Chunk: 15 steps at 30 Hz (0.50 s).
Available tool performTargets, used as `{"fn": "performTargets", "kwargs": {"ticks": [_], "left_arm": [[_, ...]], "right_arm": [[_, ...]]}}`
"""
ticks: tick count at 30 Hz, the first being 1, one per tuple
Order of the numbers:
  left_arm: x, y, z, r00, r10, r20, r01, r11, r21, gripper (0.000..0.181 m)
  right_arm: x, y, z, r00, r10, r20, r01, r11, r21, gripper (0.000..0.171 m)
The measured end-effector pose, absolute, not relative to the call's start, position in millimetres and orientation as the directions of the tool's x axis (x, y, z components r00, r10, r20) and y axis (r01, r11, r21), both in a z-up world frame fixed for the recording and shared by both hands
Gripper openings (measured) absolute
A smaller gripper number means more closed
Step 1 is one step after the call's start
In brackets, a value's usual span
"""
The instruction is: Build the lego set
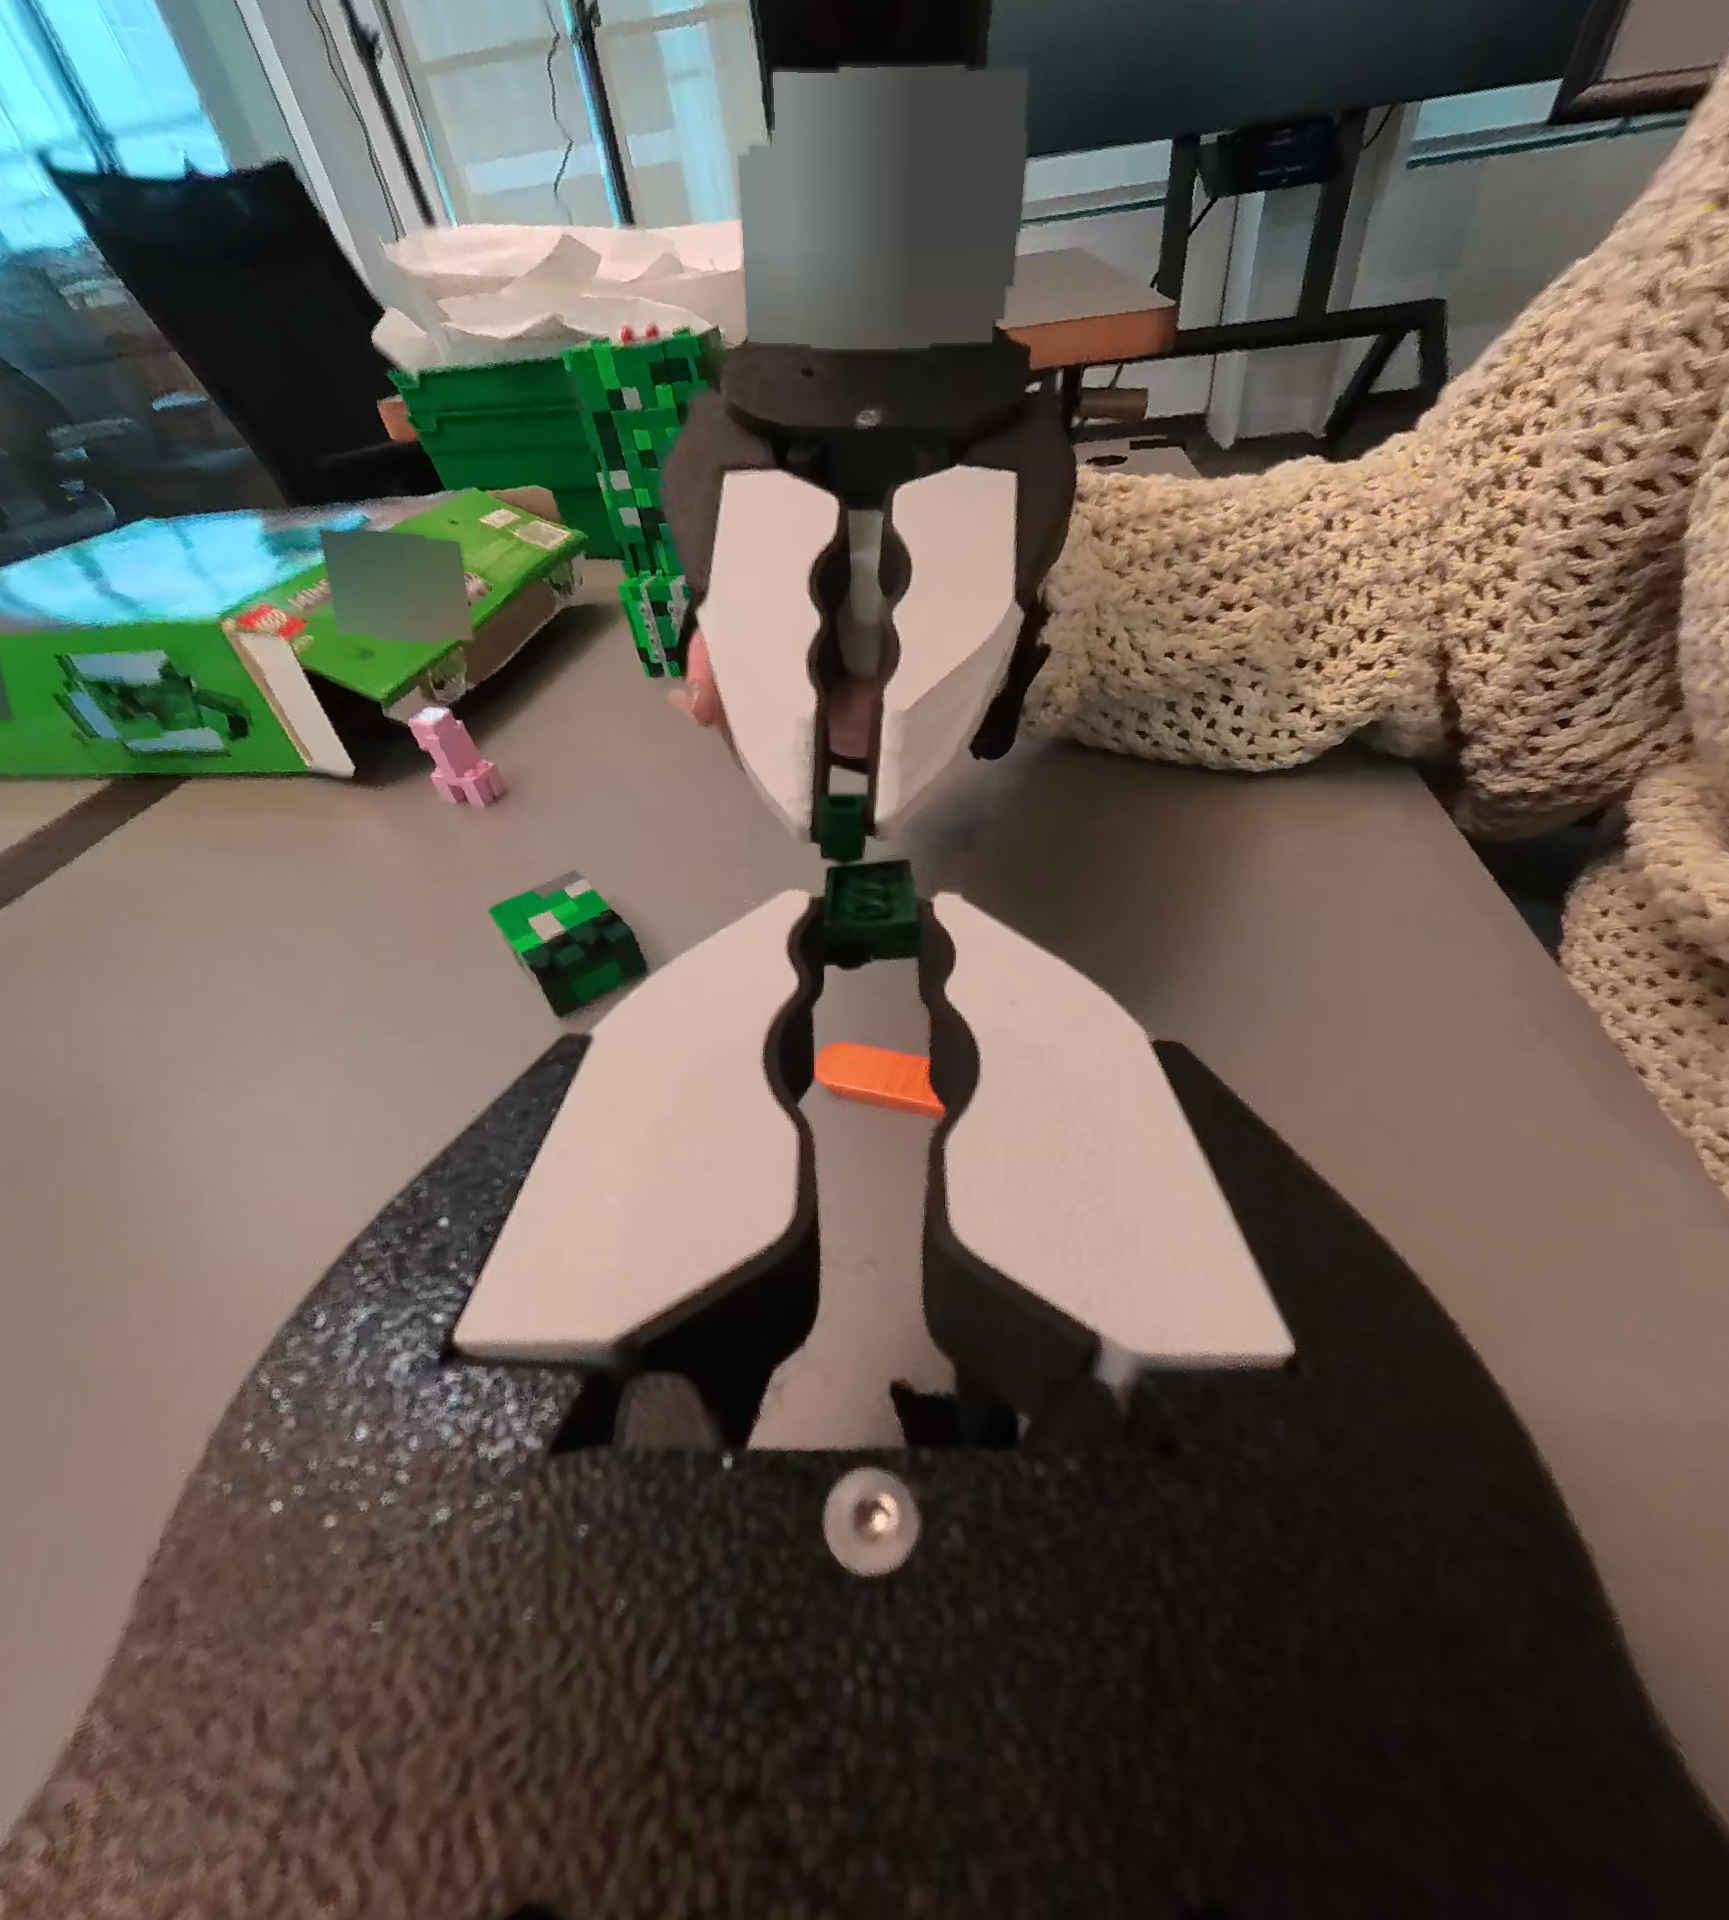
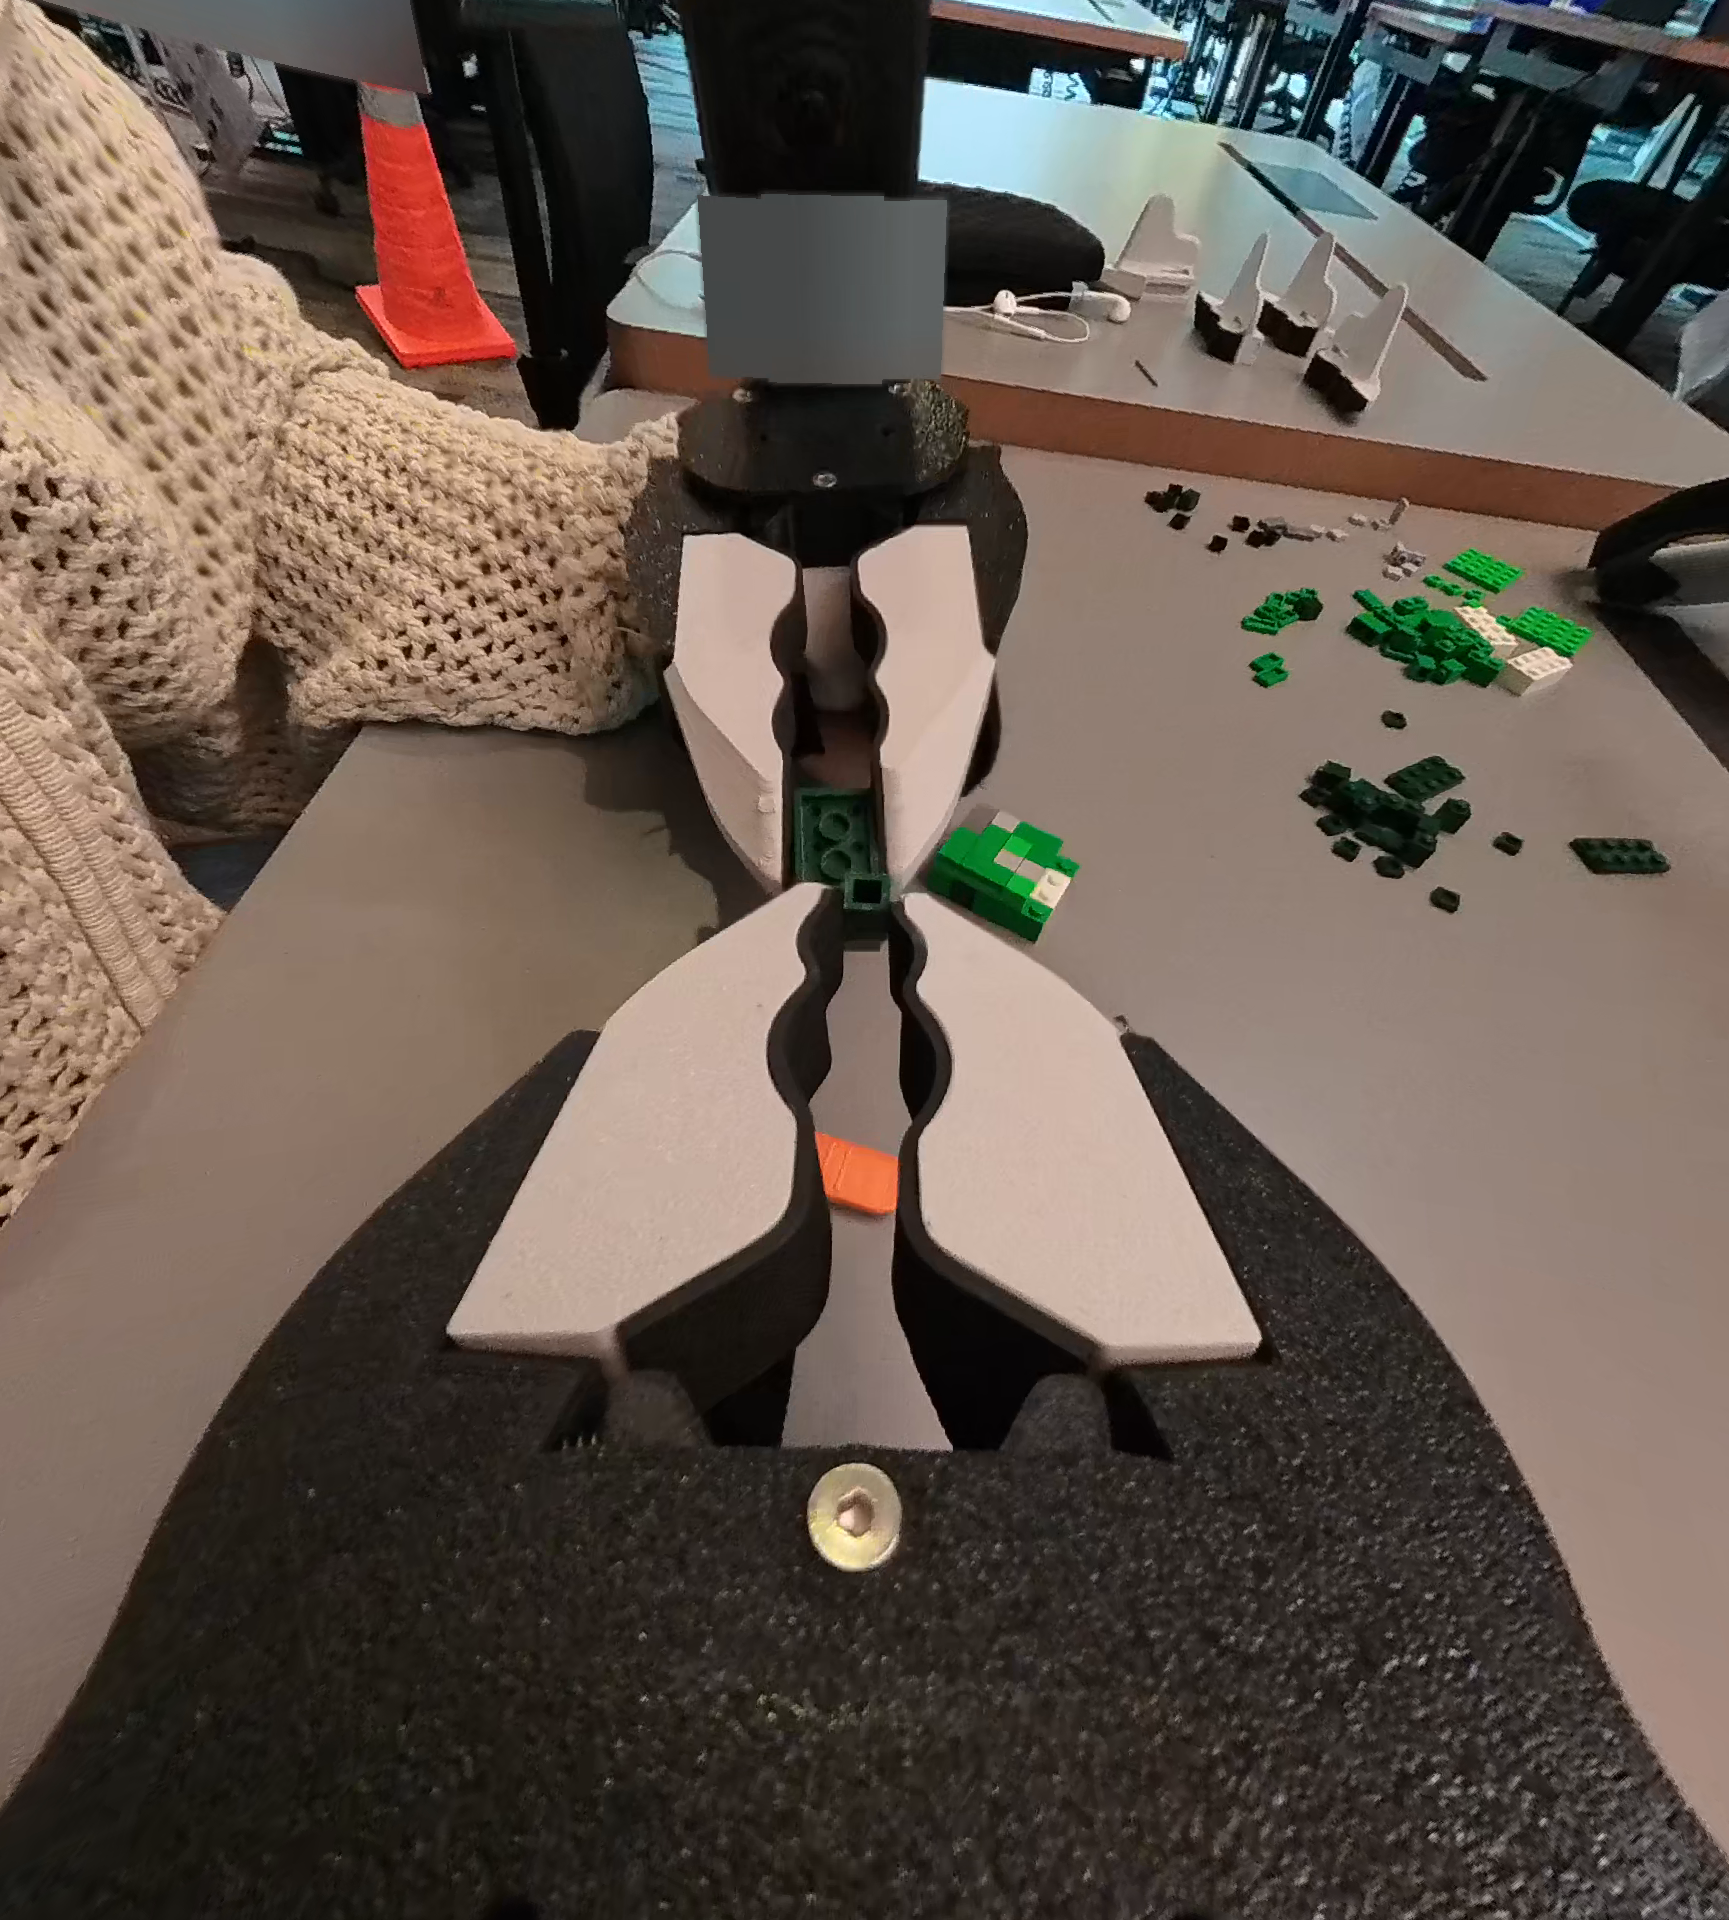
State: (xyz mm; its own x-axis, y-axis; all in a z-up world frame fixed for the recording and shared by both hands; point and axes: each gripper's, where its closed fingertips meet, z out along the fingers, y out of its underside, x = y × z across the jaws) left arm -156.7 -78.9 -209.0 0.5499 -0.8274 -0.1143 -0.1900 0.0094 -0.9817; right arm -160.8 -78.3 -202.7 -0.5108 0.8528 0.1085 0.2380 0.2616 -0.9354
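The left gripper (image 1: 872, 925) squeezed a dark green plate (image 1: 872, 906). The right gripper (image 2: 865, 914) pinched a tiny green block (image 2: 865, 894), nose to nose, almost touching.

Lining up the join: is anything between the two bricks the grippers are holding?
Nothing: the left wrist view shows only a thin bare gap between the small brick and the larger brick.
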Motion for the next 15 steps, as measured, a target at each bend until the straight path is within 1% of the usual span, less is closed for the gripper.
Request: {"fn": "performTargets", "kwargs": {"ticks": [4, 8, 11, 15], "left_arm": [[-148.9, -75.3, -231.3, 0.597, -0.802, -0.034, -0.273, -0.162, -0.948, 0.017], [-138.5, -78.4, -255.4, 0.593, -0.804, -0.031, -0.373, -0.24, -0.896, 0.018], [-140.8, -76.5, -263.3, 0.608, -0.793, -0.035, -0.409, -0.275, -0.87, 0.018], [-145.0, -78.1, -278.9, 0.603, -0.795, -0.059, -0.497, -0.318, -0.807, 0.018]], "right_arm": [[-155.6, -77.9, -206.9, -0.516, 0.853, 0.079, 0.266, 0.247, -0.932, 0.007], [-148.1, -75.0, -221.9, -0.517, 0.856, 0.025, 0.326, 0.223, -0.919, 0.007], [-142.1, -76.2, -237.4, -0.53, 0.847, -0.044, 0.384, 0.193, -0.903, 0.008], [-142.8, -77.6, -253.9, -0.544, 0.836, -0.066, 0.428, 0.209, -0.879, 0.008]]}}
